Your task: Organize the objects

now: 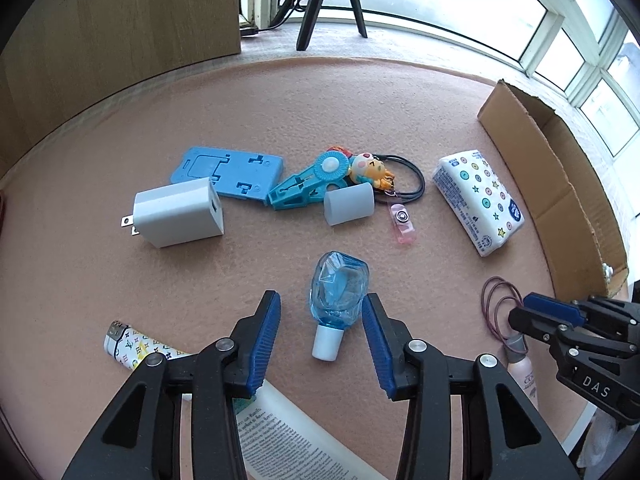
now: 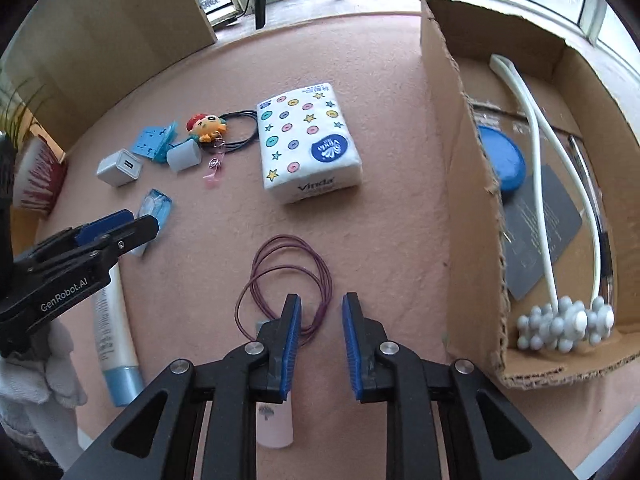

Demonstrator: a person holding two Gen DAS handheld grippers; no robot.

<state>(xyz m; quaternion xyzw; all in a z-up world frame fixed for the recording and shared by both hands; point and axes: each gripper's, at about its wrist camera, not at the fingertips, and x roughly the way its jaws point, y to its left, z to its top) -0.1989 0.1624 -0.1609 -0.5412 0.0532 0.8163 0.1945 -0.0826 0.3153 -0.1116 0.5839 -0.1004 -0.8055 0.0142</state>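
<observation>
At lower centre of the left wrist view, the left hand-held gripper (image 1: 321,332) stands with its jaws wide apart, the small blue sanitizer bottle (image 1: 338,290) lying on the pink tabletop (image 1: 280,92) between them, white cap toward the camera; the right-hand pad appears to be just beside the bottle, contact not confirmed. Mid-frame lie a white charger plug (image 1: 178,212), a blue phone stand (image 1: 228,172), a blue clip fan (image 1: 308,184), a grey cap (image 1: 349,203), a cartoon keychain (image 1: 370,170) with black cord, and a pink badge clip (image 1: 402,222). A tissue pack (image 1: 478,204) sits at right of frame, near the cardboard box (image 1: 552,168). A patterned lighter (image 1: 130,346) lies at lower left. In the right wrist view, the right hand-held gripper (image 2: 321,344) is likewise apart and holds nothing, positioned over a pink tube (image 2: 274,426), with a purple elastic loop (image 2: 286,280) just beyond its tips. Inside the box, at right of frame, rest a white massager (image 2: 560,320), a blue disc (image 2: 502,162) and a dark card (image 2: 536,224). A white-and-blue tube (image 2: 114,344) lies at lower left.
</observation>
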